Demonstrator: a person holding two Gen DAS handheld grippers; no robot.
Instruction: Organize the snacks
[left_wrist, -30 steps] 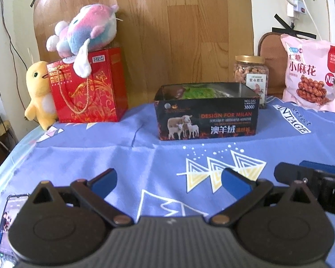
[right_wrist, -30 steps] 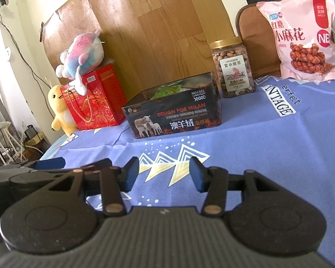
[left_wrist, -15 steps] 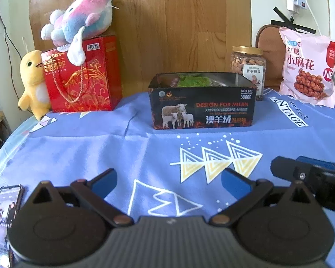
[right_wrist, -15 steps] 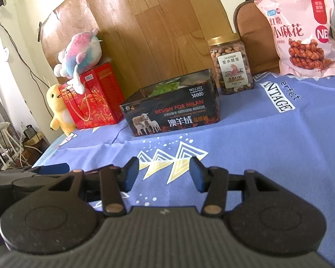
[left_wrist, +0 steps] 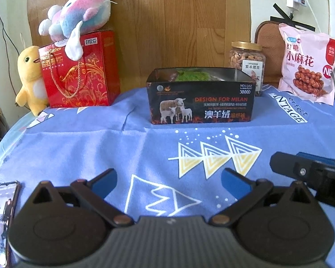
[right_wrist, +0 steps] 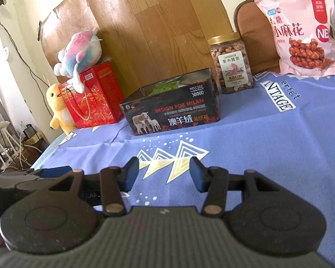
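Observation:
An open black box (left_wrist: 201,98) with sheep printed on it stands on the blue cloth, with a green packet (left_wrist: 193,76) inside; it also shows in the right wrist view (right_wrist: 172,109). A jar of nuts (left_wrist: 246,62) stands behind its right end, and a pink snack bag (left_wrist: 308,64) leans at the far right. My left gripper (left_wrist: 168,178) is open and empty, low over the cloth in front of the box. My right gripper (right_wrist: 164,174) is open and empty, beside the left one.
A red gift bag (left_wrist: 80,73) with a pastel plush toy (left_wrist: 78,20) on top stands at the back left, next to a yellow duck plush (left_wrist: 31,78). A phone (left_wrist: 0,214) lies at the near left edge. A wooden board (left_wrist: 178,22) backs the table.
Both grippers have tilted and risen slightly, so the box and snacks sit a little lower and closer in view. Both stay open and empty.

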